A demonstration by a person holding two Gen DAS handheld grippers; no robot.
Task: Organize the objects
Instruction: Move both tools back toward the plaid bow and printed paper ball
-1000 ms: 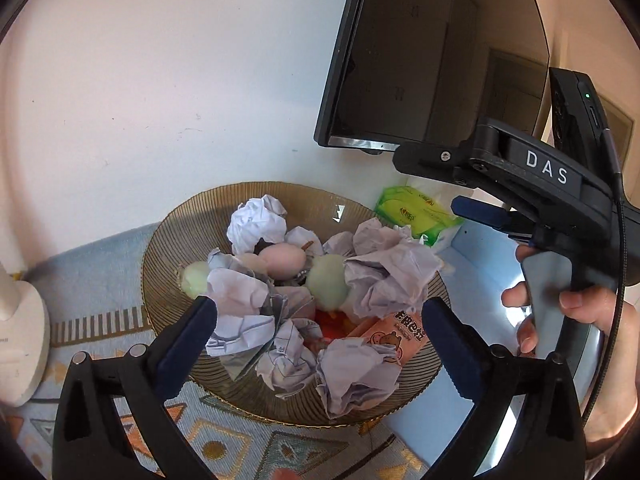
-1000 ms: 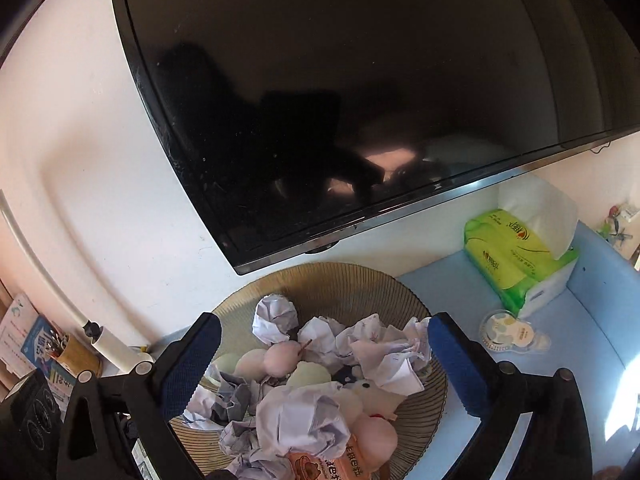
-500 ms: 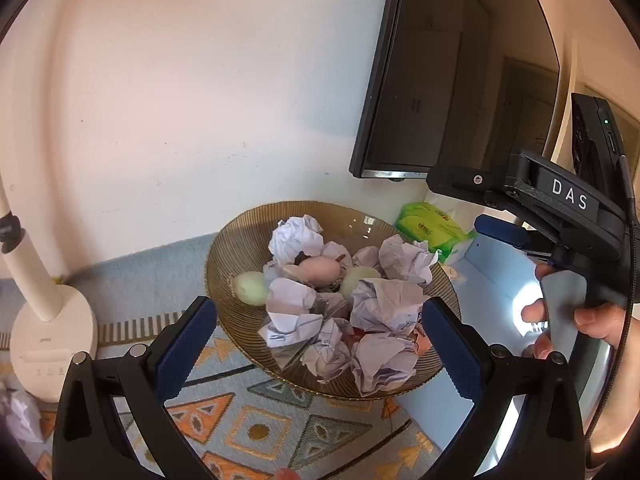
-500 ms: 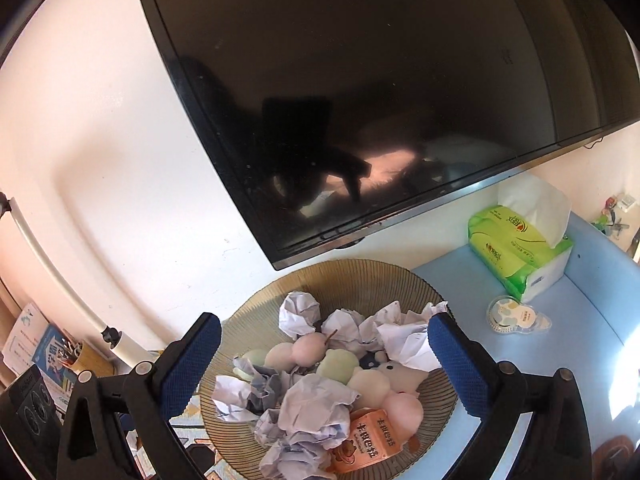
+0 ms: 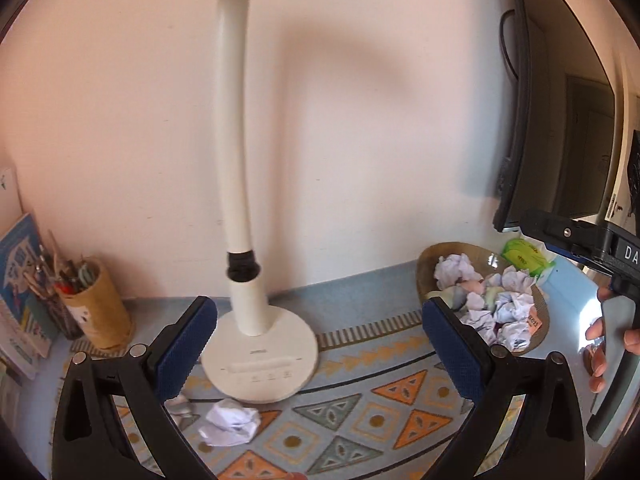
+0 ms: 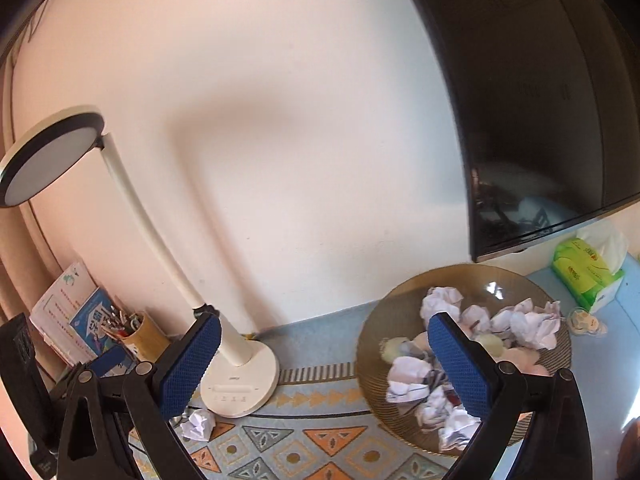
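hovering over the patterned mat (image 5: 360,432), i have both pairs of fingers spread wide with nothing between them: my left gripper (image 5: 316,354) frames the foot of the white desk lamp (image 5: 260,356), and my right gripper (image 6: 324,368) sits between that lamp and the bowl.

what i judge to be mine to tidy is the crumpled paper ball (image 5: 230,426) lying loose on the mat, near me and just in front of the lamp base, a little left of centre. a second, smaller scrap (image 5: 180,404) sits just left of it, partly behind my left finger. the ball should be nearly weightless, soft and springy, so it will squash rather than slip; i would close across its fattest middle, gently, and expect it to deform. it is not fragile, but a light pinch on one loose flap could let it unfold or drop.

to the right stands the ribbed amber bowl (image 6: 372,364), already heaped with more white paper wads (image 6: 520,324), a few pale egg-shaped things in pink and green, and an orange packet at its near right edge. far left, a tan cup (image 5: 98,312) holds pens and pencils, next to some leaning books. a green tissue pack (image 6: 584,276) sits far right, behind the bowl.
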